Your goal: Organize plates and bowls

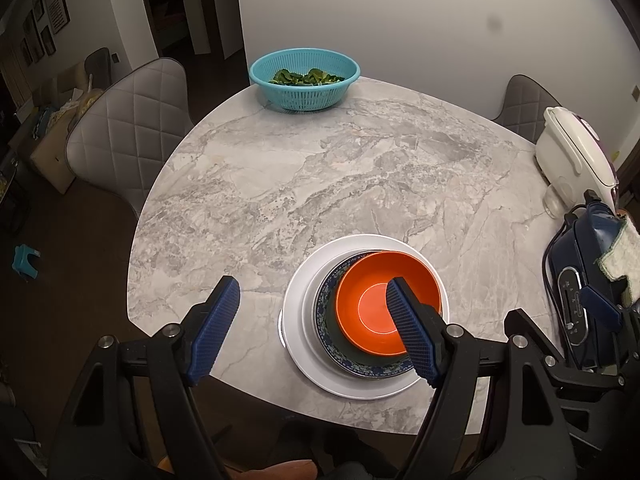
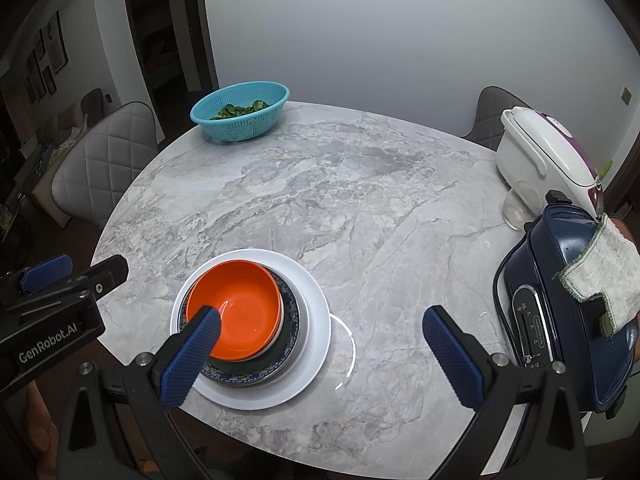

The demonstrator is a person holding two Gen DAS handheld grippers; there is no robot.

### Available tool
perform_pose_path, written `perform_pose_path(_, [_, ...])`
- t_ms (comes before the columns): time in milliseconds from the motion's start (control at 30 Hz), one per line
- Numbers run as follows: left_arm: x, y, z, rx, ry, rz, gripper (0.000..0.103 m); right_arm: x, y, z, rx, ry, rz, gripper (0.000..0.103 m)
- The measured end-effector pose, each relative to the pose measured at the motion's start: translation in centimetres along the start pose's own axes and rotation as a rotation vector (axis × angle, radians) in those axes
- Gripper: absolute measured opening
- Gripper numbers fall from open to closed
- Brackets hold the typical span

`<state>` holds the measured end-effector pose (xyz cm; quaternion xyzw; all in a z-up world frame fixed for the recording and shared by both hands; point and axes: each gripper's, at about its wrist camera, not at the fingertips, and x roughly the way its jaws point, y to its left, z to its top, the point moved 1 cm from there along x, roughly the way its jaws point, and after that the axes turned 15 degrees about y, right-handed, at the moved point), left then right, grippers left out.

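Orange bowl [image 1: 382, 300] sits topmost in a nested stack: under it a dark bowl with a blue patterned rim [image 1: 344, 364], under that a white plate [image 1: 298, 308], all on the marble table [image 1: 280, 184], lower centre of the left wrist view, lower left of centre in the right wrist view. Stack near the table's near edge.

Left gripper [image 1: 312, 330]: jaws wide apart, nothing between the pads; right pad overlaps the orange bowl in frame, contact unclear. Left pad hangs over bare table left of the stack.

Right gripper [image 2: 320, 354]: jaws wide apart, empty; left pad overlaps the bowl's near left rim in frame, right pad over bare table right of the plate.

Teal colander [image 1: 304, 80] with green leaves [image 1: 306, 77] at the far table edge, top centre. White appliance [image 2: 536, 156] and navy toaster [image 2: 560, 320] at right edge, a cloth [image 2: 604, 268] draped on the toaster. Grey quilted chair [image 1: 128, 132] at left, second chair [image 2: 492, 116] behind the table at upper right
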<state>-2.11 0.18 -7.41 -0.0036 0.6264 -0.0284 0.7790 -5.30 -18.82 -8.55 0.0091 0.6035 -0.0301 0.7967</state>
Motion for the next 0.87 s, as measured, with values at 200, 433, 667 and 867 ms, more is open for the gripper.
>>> perform_pose_path(200, [0.0, 0.0, 0.0, 0.006, -0.004, -0.001, 0.075, 0.0, 0.0, 0.0, 0.003, 0.0, 0.001, 0.103])
perform_pose_path(433, [-0.4, 0.2, -0.1, -0.002, -0.017, -0.024, 0.088, 0.0, 0.0, -0.2, 0.001, 0.001, 0.001, 0.103])
perform_pose_path(667, [-1.0, -0.3, -0.5, 0.004, -0.055, -0.02, 0.091, 0.1, 0.1, 0.0, 0.003, 0.001, 0.001, 0.103])
perform_pose_path(867, [-1.1, -0.3, -0.5, -0.003, -0.051, -0.027, 0.091, 0.1, 0.1, 0.0, 0.004, 0.001, 0.002, 0.103])
